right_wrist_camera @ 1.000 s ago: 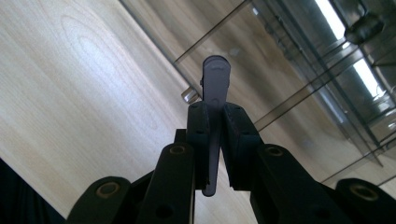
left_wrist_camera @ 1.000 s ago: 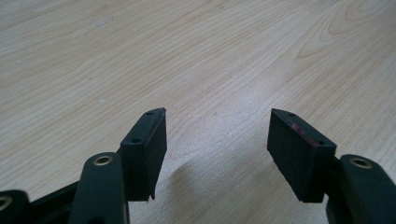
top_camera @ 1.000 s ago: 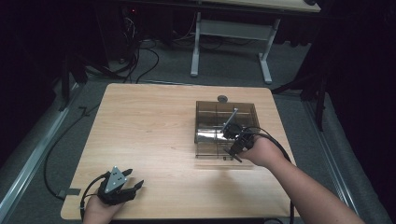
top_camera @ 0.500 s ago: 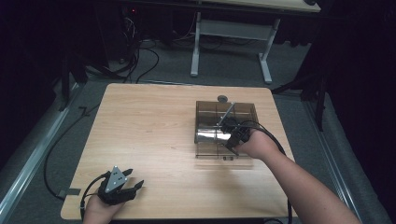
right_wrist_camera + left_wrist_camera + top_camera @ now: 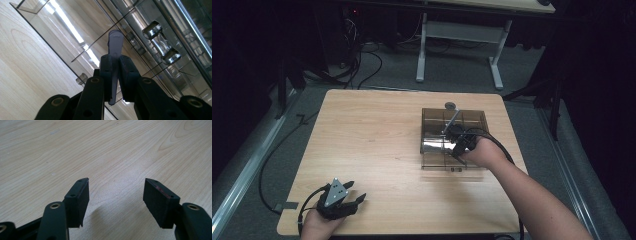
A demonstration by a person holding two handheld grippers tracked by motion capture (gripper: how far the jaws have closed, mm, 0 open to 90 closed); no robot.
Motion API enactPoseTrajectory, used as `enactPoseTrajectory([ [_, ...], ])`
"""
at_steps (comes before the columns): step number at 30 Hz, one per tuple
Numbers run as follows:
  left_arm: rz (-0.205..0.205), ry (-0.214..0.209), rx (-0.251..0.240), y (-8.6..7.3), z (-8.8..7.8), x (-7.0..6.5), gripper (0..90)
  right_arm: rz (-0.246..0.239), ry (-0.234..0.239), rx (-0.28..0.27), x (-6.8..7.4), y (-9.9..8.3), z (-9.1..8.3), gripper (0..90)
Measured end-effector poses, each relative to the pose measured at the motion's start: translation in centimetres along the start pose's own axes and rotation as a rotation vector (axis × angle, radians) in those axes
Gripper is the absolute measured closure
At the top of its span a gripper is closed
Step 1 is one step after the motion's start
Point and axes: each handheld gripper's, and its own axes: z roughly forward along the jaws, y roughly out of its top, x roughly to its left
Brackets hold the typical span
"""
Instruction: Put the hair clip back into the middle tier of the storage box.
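The right gripper (image 5: 114, 75) has its jaws pressed together on a thin, flat, pale handle (image 5: 115, 50) that stands up between the pads, its rounded tip rising past them. In the high view this gripper (image 5: 460, 143) sits over a smoked clear plastic organizer (image 5: 432, 116) placed near the right edge of the tabletop (image 5: 372, 140), closer to the far edge than the near one. A shiny metal piece (image 5: 435, 145) lies in the organizer's near left part, and a grey rod (image 5: 451, 121) slants up from the gripper toward a small round knob (image 5: 450, 105) just beyond the organizer's far wall.

The left gripper (image 5: 343, 199) rests at the near left corner of the tabletop, jaws spread apart with nothing but bare wood between them (image 5: 116, 195).

The step in hand looks like carrying the clamped piece into or out of one compartment. To do it well, the grip should stay firm and square on the flat faces, the handle kept upright, and the move slow enough to clear the thin dividers (image 5: 100, 38) and not nudge the small spool-shaped part (image 5: 162, 42) beside them.

What the handle is attached to lies below the jaws, out of sight. I cannot tell whether handle, rod and metal piece are one utensil. Glare off the clear walls blurs which compartment is which.
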Motion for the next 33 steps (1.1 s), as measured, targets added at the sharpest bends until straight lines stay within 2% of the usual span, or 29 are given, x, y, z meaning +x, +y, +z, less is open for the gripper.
enactPoseTrajectory([
  [2,0.0,0.0,0.0,0.0,0.0,0.0,38.1,-0.009,0.003,-0.005,-0.1,0.0,0.2,82.0],
  [5,0.002,0.0,0.001,0.0,0.0,0.0,38.1,0.005,0.002,0.005,0.0,-0.1,0.6,81.9],
  [6,0.002,0.0,0.001,0.0,0.0,0.0,38.1,-0.013,0.003,0.004,-0.1,-0.1,1.0,81.9],
  [11,0.005,0.001,0.003,0.0,0.0,0.0,38.1,0.002,0.006,0.021,0.0,0.0,1.5,81.8],
  [12,0.005,0.001,0.003,0.0,0.0,0.0,38.0,-0.009,0.004,0.021,-0.1,0.0,1.8,81.8],
  [21,0.006,0.003,0.003,0.0,0.0,0.0,38.0,-0.002,0.005,0.039,-0.1,0.2,2.4,80.6],
  [33,-0.001,-0.001,0.002,0.0,0.0,0.0,38.0,0.019,0.015,0.017,-0.2,-0.2,1.3,77.1],
])
